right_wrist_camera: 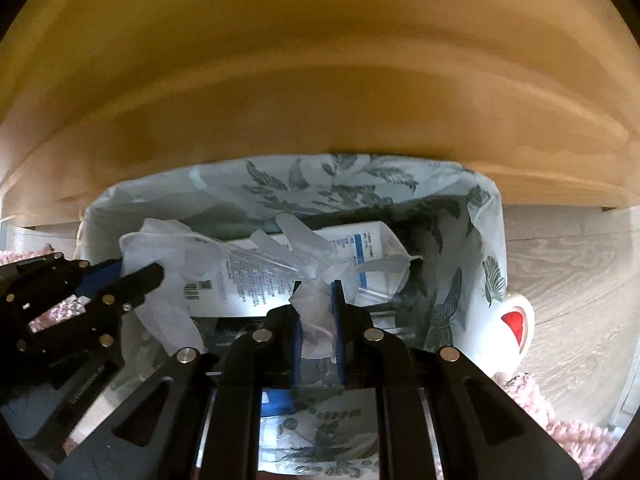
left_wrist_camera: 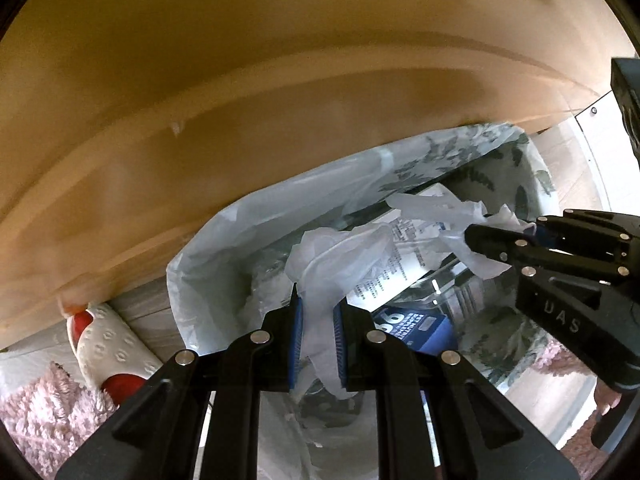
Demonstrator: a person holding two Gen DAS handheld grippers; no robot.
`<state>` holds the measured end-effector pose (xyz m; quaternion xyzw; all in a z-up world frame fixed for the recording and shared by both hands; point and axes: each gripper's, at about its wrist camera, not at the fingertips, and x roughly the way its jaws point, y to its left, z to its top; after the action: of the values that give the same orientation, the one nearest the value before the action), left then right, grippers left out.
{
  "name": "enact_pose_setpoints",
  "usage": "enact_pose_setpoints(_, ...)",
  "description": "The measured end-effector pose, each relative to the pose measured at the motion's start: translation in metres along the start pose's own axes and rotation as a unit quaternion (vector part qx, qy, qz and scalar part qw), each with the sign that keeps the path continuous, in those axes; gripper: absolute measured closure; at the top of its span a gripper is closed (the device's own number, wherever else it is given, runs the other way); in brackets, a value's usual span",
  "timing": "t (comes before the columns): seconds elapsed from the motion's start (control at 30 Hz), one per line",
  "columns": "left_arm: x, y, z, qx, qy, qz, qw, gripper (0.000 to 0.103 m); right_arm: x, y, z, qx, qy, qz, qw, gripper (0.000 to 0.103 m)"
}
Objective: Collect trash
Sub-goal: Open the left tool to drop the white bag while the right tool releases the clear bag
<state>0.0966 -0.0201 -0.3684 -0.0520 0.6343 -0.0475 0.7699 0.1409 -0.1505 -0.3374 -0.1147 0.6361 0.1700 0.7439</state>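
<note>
Bin [right_wrist_camera: 486, 216]: under a tan ledge, lined with a leaf-print bag [right_wrist_camera: 304, 184]; boxes already inside.
Left gripper [left_wrist_camera: 318, 322]: above the bin mouth, pads pinching a translucent disposable glove [left_wrist_camera: 340, 252].
Right gripper [right_wrist_camera: 318, 316]: at 3 o'clock from the left one in the left wrist view, pinching a second glove [right_wrist_camera: 308, 248], also over the opening.
Doing it well: spread each gripper only while well inside the rim; thin film may cling to the pads, so shake gently.

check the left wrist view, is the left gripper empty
No, the left gripper is shut on a translucent glove above the lined bin.
</note>
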Motion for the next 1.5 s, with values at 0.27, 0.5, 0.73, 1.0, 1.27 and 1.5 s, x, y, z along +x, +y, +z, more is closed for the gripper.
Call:
enact_pose_setpoints(0.27,0.011,0.003,-0.005,0.003,0.017,0.005,0.9998,0.091,0.009,0.009,-0.005,-0.031,-0.008,-0.022,0.999,0.090)
enact_pose_setpoints(0.5,0.019,0.009,-0.006,-0.008,0.026,0.009,0.9996,0.091,0.015,0.017,-0.012,-0.054,-0.008,-0.032,0.998,0.090)
enact_pose_setpoints(0.73,0.014,0.004,-0.006,0.000,0.012,0.011,0.9999,0.091,0.018,0.025,-0.016,-0.068,-0.008,-0.037,0.997,0.090)
enact_pose_setpoints(1.0,0.001,0.002,-0.002,-0.007,0.004,0.012,0.9999,0.091,0.009,0.021,-0.013,-0.066,-0.008,-0.023,0.998,0.090)
enact_pose_setpoints(1.27,-0.022,0.001,-0.006,-0.009,-0.017,0.031,0.9993,0.076,-0.011,0.011,-0.014,-0.050,-0.018,-0.022,0.998,0.086)
enact_pose_setpoints(1.5,-0.044,0.007,-0.010,-0.021,-0.040,0.041,0.9981,0.051,-0.030,0.005,-0.018,-0.053,-0.044,-0.033,0.997,0.054)
